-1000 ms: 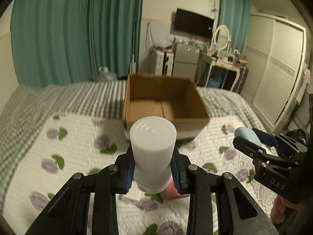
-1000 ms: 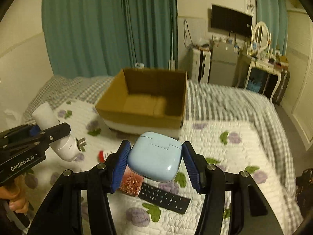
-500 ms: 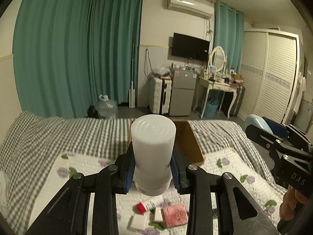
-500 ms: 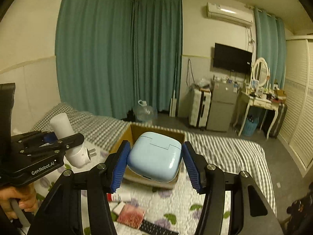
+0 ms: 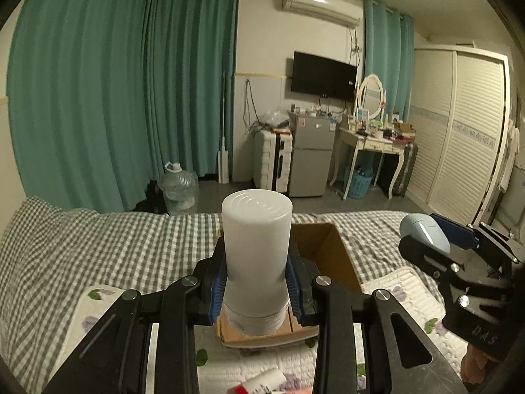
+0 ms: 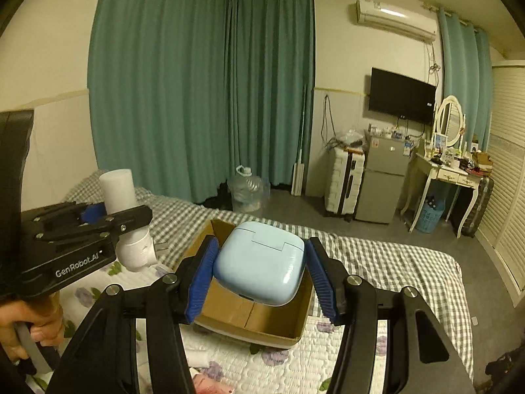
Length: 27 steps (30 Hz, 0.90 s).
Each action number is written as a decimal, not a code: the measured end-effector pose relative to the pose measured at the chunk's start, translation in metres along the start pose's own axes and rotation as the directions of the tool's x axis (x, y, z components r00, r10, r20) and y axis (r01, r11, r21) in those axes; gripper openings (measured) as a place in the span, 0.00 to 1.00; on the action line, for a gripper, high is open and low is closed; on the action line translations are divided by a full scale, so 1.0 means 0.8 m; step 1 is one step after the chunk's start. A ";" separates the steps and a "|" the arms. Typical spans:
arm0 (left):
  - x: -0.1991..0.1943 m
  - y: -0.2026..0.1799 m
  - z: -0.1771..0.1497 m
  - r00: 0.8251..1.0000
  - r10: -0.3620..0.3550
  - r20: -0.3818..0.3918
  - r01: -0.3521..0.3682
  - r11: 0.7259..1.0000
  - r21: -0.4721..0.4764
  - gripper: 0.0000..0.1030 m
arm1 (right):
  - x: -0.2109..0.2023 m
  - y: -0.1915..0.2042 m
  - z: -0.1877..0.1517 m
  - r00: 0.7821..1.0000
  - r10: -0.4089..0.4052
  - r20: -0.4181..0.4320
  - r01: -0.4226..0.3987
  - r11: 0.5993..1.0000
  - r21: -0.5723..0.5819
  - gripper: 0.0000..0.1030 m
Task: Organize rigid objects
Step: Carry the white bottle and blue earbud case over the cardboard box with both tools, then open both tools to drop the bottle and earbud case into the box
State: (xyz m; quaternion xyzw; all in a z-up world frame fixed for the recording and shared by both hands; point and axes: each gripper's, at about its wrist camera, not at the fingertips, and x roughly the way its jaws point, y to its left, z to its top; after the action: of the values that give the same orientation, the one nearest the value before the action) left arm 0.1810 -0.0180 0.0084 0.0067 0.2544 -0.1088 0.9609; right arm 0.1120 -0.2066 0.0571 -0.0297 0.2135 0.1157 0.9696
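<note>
1. Right now I am holding the left gripper (image 5: 257, 290) clenched on a white cylinder (image 5: 256, 252); its blue pads (image 5: 219, 290) are pressing the lower body from both sides, and the cylinder is standing upright between them with its ribbed end at the bottom.
2. Beyond and below that gripper, the cardboard box (image 5: 331, 256) is sitting open on the bed (image 5: 98, 246), mostly hidden behind the cylinder.
3. With the right gripper (image 6: 261, 275) I am grasping a pale blue case (image 6: 259, 262); both blue pads are touching its sides, and the case is hanging tilted, lid seam toward the far end.
4. Directly under and ahead of the right fingers, the same box (image 6: 252, 315) is showing its bare brown floor.
5. Off to the left of the right gripper I am seeing the left one carrying the cylinder, with a hand (image 6: 26, 325) gripping its handle.
6. Near my fingers, at the bottom edge, small items are lying on the floral quilt (image 6: 282, 364), too cropped for me to tell what they are.
</note>
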 end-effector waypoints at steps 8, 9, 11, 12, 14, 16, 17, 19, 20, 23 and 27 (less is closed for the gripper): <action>0.093 -0.008 -0.023 0.994 -0.030 -0.101 0.030 1.000 -0.006 0.32 | 0.086 -0.009 -0.036 0.996 0.010 -0.090 -0.011 1.000 -0.008 0.53; 0.105 -0.009 -0.026 0.993 -0.033 -0.116 0.032 0.999 -0.012 0.32 | 0.097 -0.009 -0.043 0.995 0.007 -0.103 -0.009 1.000 -0.011 0.53; 0.123 -0.009 -0.032 0.990 -0.040 -0.139 0.037 0.999 -0.022 0.32 | 0.115 -0.010 -0.055 0.992 0.013 -0.125 -0.014 1.000 -0.010 0.53; 0.134 -0.010 -0.034 0.988 -0.043 -0.151 0.040 0.999 -0.024 0.32 | 0.124 -0.011 -0.060 0.990 0.017 -0.138 -0.019 1.000 -0.008 0.53; 0.151 -0.013 -0.039 0.984 -0.044 -0.172 0.042 0.999 -0.014 0.32 | 0.137 -0.015 -0.067 0.987 0.018 -0.157 -0.021 1.000 -0.017 0.53; 0.163 -0.021 -0.043 0.981 -0.048 -0.186 0.049 0.999 0.003 0.32 | 0.151 -0.015 -0.072 0.985 0.018 -0.173 -0.024 0.999 -0.028 0.53; 0.169 -0.023 -0.044 0.980 -0.046 -0.193 0.050 0.999 0.015 0.32 | 0.158 -0.019 -0.072 0.983 0.021 -0.180 -0.027 0.999 -0.032 0.53; 0.182 -0.028 -0.047 0.978 -0.035 -0.207 0.043 0.999 0.034 0.32 | 0.170 -0.023 -0.077 0.979 0.024 -0.201 -0.032 0.999 -0.035 0.53; 0.188 -0.029 -0.048 0.976 -0.031 -0.217 0.040 0.998 0.038 0.32 | 0.177 -0.023 -0.080 0.977 0.026 -0.212 -0.035 0.999 -0.041 0.53; 0.209 -0.027 -0.053 0.966 -0.020 -0.256 0.034 0.998 0.050 0.32 | 0.200 -0.021 -0.088 0.968 0.017 -0.250 -0.036 0.997 -0.072 0.53; 0.234 -0.024 -0.065 0.947 -0.019 -0.321 0.037 0.998 0.048 0.32 | 0.223 -0.024 -0.103 0.956 0.002 -0.293 -0.027 0.996 -0.083 0.53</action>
State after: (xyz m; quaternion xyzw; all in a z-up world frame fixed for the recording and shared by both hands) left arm 0.3102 -0.0716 -0.1276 0.0462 0.4040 -0.1266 0.9048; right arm 0.2401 -0.1964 -0.0925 -0.0868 0.3499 0.1263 0.9242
